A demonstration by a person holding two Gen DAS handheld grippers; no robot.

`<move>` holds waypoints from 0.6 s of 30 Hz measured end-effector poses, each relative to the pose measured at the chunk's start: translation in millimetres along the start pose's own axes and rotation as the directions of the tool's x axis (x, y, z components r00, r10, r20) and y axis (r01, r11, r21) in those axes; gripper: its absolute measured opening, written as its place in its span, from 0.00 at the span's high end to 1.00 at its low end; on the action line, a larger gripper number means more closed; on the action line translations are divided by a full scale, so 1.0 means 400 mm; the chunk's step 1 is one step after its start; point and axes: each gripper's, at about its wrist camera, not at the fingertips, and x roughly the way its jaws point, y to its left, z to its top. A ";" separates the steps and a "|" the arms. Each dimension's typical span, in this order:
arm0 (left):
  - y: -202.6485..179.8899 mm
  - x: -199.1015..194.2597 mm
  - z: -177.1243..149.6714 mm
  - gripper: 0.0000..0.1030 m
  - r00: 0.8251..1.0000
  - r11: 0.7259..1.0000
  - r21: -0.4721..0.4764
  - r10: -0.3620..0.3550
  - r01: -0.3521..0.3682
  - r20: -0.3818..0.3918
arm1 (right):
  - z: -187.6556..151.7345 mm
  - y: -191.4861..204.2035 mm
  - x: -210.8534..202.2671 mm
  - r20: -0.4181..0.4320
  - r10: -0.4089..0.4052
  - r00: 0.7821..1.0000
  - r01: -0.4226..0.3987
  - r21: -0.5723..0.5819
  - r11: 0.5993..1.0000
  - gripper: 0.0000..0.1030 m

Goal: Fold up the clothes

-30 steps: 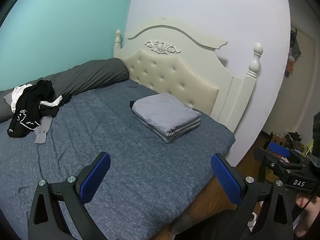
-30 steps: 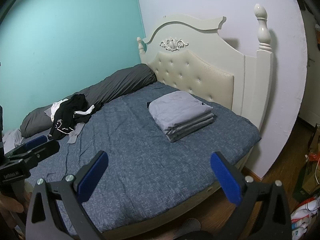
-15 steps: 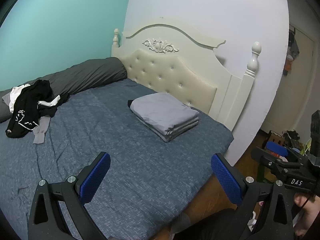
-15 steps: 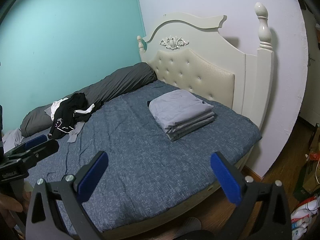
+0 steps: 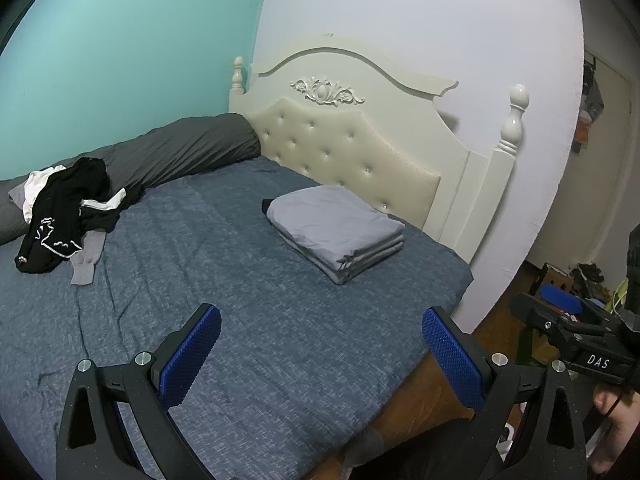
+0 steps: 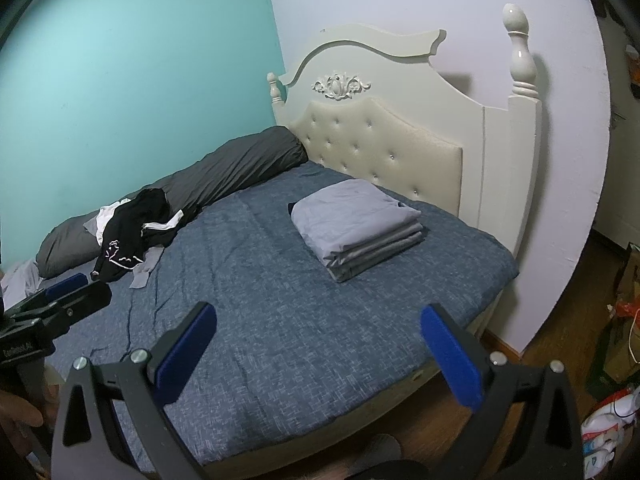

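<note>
Left hand-held gripper (image 5: pixel 320 352) and right hand-held gripper (image 6: pixel 318 350) both spread, empty; folded grey stack (image 5: pixel 336 232) centre frame on bed (image 5: pixel 240 320); unfolded dark pile (image 5: pixel 64 216) at left

I held the left gripper (image 5: pixel 320 354) above the near part of the bed (image 5: pixel 248 320), its blue pads (image 5: pixel 192 354) spread wide with nothing between them. A stack of folded grey clothes (image 5: pixel 336 232) lay on the bed just in front of the cream headboard (image 5: pixel 348 152). Well away from the headboard, along the teal wall side, a heap of unfolded black, white and grey clothes (image 5: pixel 64 220) rested partly on a long dark grey bolster (image 5: pixel 180 156). The right gripper (image 5: pixel 580 344) showed beyond the bed's edge.
</note>
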 end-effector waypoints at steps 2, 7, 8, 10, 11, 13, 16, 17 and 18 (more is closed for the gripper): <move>0.000 0.000 0.001 0.00 1.000 1.000 0.001 0.001 -0.001 0.002 | -0.001 -0.001 0.000 0.000 0.000 1.000 0.000 0.002 1.000 0.00; -0.002 0.002 -0.002 0.00 1.000 1.000 -0.001 0.002 -0.002 0.001 | -0.004 0.000 0.003 -0.005 0.005 1.000 -0.005 -0.001 1.000 0.00; -0.001 0.003 -0.002 0.00 1.000 1.000 -0.002 0.003 -0.003 -0.001 | -0.004 0.000 0.003 -0.006 0.005 1.000 -0.005 -0.001 1.000 0.00; 0.001 0.004 -0.002 0.00 1.000 1.000 -0.005 0.003 -0.003 -0.005 | -0.005 0.001 0.004 -0.008 0.006 1.000 -0.006 0.000 1.000 0.00; 0.001 0.004 -0.003 0.00 1.000 1.000 -0.005 0.003 -0.003 -0.006 | -0.006 0.001 0.005 -0.008 0.007 1.000 -0.007 0.000 1.000 0.00; 0.001 0.004 -0.003 0.00 1.000 1.000 -0.004 0.002 -0.002 -0.007 | -0.006 0.000 0.006 -0.010 0.007 1.000 -0.007 0.000 1.000 0.00; 0.004 0.006 -0.003 0.00 1.000 1.000 -0.004 -0.001 0.001 -0.009 | -0.006 0.001 0.010 -0.014 0.008 1.000 -0.008 -0.001 1.000 0.00; 0.005 0.007 -0.003 0.00 1.000 1.000 -0.005 -0.003 0.003 -0.010 | -0.006 0.002 0.010 -0.014 0.008 1.000 -0.008 -0.001 1.000 0.00; 0.006 0.007 -0.003 0.00 1.000 1.000 -0.006 -0.003 0.003 -0.010 | -0.007 0.003 0.010 -0.015 0.009 1.000 -0.009 -0.002 1.000 0.00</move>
